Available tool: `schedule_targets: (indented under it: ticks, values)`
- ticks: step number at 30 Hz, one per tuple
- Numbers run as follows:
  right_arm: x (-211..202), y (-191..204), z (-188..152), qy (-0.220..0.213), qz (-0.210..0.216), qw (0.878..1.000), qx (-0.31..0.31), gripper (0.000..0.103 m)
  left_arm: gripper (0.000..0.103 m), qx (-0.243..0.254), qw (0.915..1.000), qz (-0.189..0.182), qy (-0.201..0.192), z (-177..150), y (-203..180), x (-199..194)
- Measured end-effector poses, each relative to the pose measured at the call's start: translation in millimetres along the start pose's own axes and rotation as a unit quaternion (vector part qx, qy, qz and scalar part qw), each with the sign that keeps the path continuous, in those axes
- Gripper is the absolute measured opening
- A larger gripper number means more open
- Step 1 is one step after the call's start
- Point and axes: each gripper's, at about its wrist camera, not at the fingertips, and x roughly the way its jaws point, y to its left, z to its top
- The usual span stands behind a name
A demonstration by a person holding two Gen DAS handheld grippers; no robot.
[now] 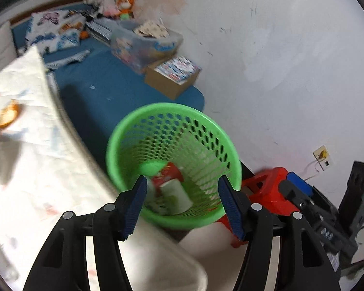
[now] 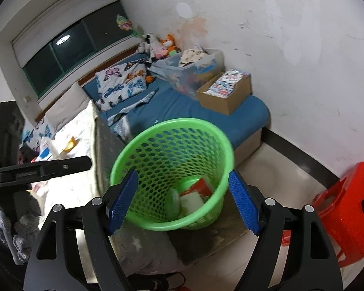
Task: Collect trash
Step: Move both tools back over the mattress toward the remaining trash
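Hovering above the green basket [image 1: 173,165], both claws pointed down into its mouth, nothing gripped in either. Left claw [image 1: 182,203] spread wide, blue pads clear of the rim on both sides, empty. Right claw [image 2: 183,200] spread just as wide, also empty, framing the same basket [image 2: 172,172] from a slightly different side. Inside, at the bottom: a red carton or cup [image 1: 168,173] lying tilted, a pale green-white cup [image 1: 177,195] on its side against it; seen again in the right wrist view as a red-and-white piece [image 2: 199,188] beside a whitish one [image 2: 190,201]. Exact kind hard to tell through the blur.

Remaining trash, by judgement, up on the white-clothed counter [image 1: 36,160] to the left of the basket: an orange scrap, perhaps peel or a wrapper [image 1: 8,116], well apart from the left claw, up and to its left. Same scrap visible from the right wrist [image 2: 69,144], with a white-and-blue packet [image 2: 46,149] near it, beyond the black side of the left tool. Long axis of the scrap unclear; too blurred to say.

Nearer by position: the left claw, being on the counter side. Likely next call: swinging left and away from the basket, claw kept wide, then lowering over the scrap. Risk: pinching the cloth along with it.
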Motion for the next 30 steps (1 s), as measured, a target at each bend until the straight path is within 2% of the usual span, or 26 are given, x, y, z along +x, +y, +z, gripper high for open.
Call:
schedule_targets:
  ticks: [5,12,15,21,27,30]
  values:
    - [1.3,32.0,-0.6,0.004,0.023,0.999,-0.029,0.078,0.059,-0.023,0.9991,0.018,-0.030,-26.6,33.2,-45.8]
    - [15.4,82.6,-3.3,0.022,0.057,0.995,-0.075,0.079,0.060,-0.069,0.9924,0.077,-0.067,-57.5,78.3,-96.9]
    - [19.7,103.4,-4.9,0.028,0.071,0.993,-0.094,0.079,0.061,-0.090,0.9867,0.106,-0.083,-70.1,101.7,-120.3]
    - [32.9,143.7,-8.8,0.045,0.099,0.986,-0.129,0.080,0.061,-0.137,0.9759,0.131,-0.108,-94.0,140.7,-157.4]
    - [45.4,186.7,-16.6,0.064,0.131,0.976,-0.163,0.080,0.062,-0.189,0.9596,0.166,-0.127,-125.2,183.1,-192.3]
    - [52.2,212.0,-23.5,0.079,0.150,0.969,-0.180,0.080,0.062,-0.220,0.9487,0.182,-0.137,-146.1,206.2,-210.6]
